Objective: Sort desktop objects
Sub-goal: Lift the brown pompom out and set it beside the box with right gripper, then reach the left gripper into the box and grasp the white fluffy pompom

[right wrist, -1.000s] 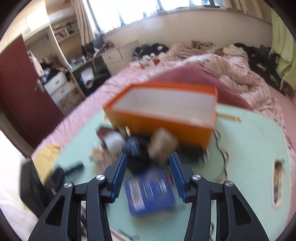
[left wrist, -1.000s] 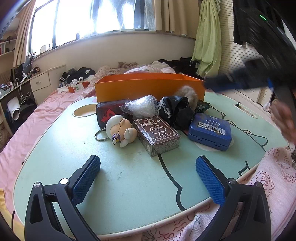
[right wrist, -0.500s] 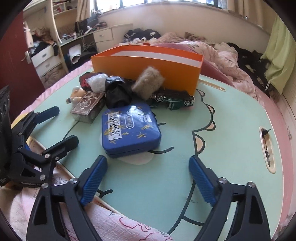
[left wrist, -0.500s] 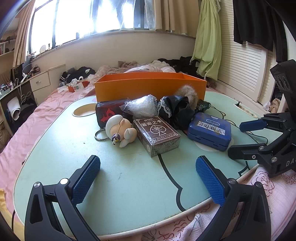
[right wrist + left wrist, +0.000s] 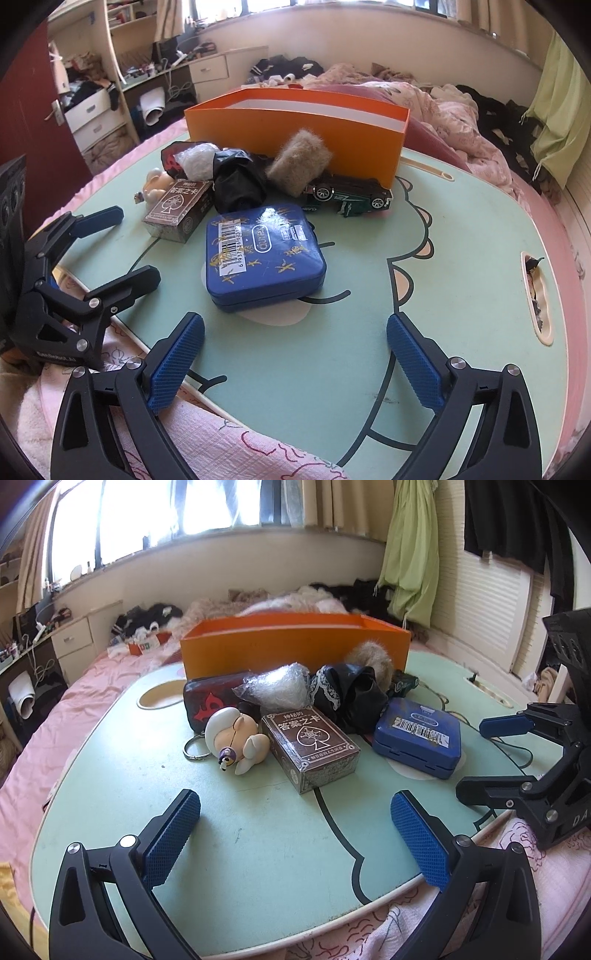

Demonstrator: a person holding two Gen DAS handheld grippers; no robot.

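On a pale green lap table (image 5: pixel 258 842) lies a pile in front of an empty orange box (image 5: pixel 295 646) (image 5: pixel 295 122): a blue tin (image 5: pixel 417 736) (image 5: pixel 264 254), a brown card box (image 5: pixel 310 747) (image 5: pixel 177 208), a plush keychain (image 5: pixel 236 738), a dark case (image 5: pixel 214 701), a plastic bag (image 5: pixel 277 688), black cloth (image 5: pixel 351 694), a fur puff (image 5: pixel 299 162) and a green toy car (image 5: pixel 351 194). My left gripper (image 5: pixel 295 834) is open and empty near the table's front edge. My right gripper (image 5: pixel 295 365) is open and empty, just short of the blue tin.
The table rests on a bed with pink bedding (image 5: pixel 55 720). A cup hollow (image 5: pixel 159 698) sits at the table's far left, a slot (image 5: pixel 537 295) at its right edge. Drawers and a cluttered desk (image 5: pixel 110 110) stand to the left.
My right gripper came down from above the pile to table level near the front right edge and opened wide. My left gripper has stayed still.
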